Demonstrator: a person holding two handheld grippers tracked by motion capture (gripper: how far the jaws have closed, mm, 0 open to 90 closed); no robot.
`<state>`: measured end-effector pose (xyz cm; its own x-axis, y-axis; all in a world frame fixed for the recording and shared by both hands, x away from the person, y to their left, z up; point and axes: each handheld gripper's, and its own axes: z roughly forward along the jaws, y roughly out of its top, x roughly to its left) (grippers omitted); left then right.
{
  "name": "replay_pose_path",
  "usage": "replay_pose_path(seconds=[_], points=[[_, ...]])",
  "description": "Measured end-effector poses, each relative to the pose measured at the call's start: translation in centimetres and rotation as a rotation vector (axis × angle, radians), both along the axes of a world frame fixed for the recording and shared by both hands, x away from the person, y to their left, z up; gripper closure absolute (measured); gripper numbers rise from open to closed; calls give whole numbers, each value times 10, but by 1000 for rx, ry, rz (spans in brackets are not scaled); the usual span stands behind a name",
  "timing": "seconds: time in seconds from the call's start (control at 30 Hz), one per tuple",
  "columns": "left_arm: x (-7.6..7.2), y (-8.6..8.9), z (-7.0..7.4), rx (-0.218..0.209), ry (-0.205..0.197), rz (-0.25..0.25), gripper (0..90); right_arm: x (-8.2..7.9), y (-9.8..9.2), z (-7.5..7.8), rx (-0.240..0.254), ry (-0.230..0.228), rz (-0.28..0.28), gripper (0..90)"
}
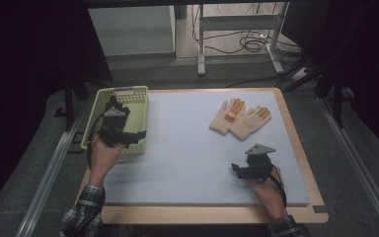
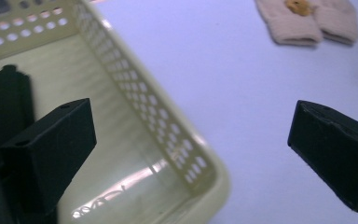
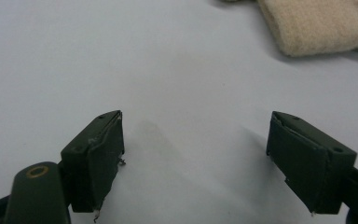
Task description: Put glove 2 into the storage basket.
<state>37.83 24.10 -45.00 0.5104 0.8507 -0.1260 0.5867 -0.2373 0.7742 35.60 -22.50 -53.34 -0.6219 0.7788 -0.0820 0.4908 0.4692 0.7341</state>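
Where basket (image 1: pixel 137 106) sits, pale mat (image 1: pixel 187 158), dark room

My counter (image 1: pixel 303 163) is a wooden top with a pale blue-grey mat (image 1: pixel 187 148) covering nearly all of it, leaving a strip of bare wood along the near and right edges. On the far left corner stands a pale yellow-green perforated plastic basket (image 1: pixel 139 106), its right wall resting on the mat. Toward the far right of the mat lies a pair of cream knitted gloves (image 1: pixel 240 118) with orange fingertips, side by side and touching, a small orange piece on the left one.
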Motion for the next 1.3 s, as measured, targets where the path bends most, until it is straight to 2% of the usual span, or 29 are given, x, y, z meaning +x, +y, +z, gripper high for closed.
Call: replay_pose_path(seconds=[0.4,0.53,0.77,0.9,1.07,1.17,1.3], points=[[-21,-44,-1,10,-44,-130,11,0,0,0,0,2,1,186],[-28,-57,-5,-7,-53,-169,11,0,0,0,-1,1,1,186],[-40,-79,-19,-9,-70,-231,10,1,-1,0,5,8,0,186],[-47,-89,-33,-21,-51,-268,12,2,-1,0,13,19,-1,185],[-58,-97,-52,15,-33,-288,12,2,-1,0,10,21,0,184],[-65,-96,-65,35,-22,-282,12,3,-1,0,10,25,-2,184],[-72,-91,-80,100,-10,-251,11,3,-1,0,11,28,-1,183]])
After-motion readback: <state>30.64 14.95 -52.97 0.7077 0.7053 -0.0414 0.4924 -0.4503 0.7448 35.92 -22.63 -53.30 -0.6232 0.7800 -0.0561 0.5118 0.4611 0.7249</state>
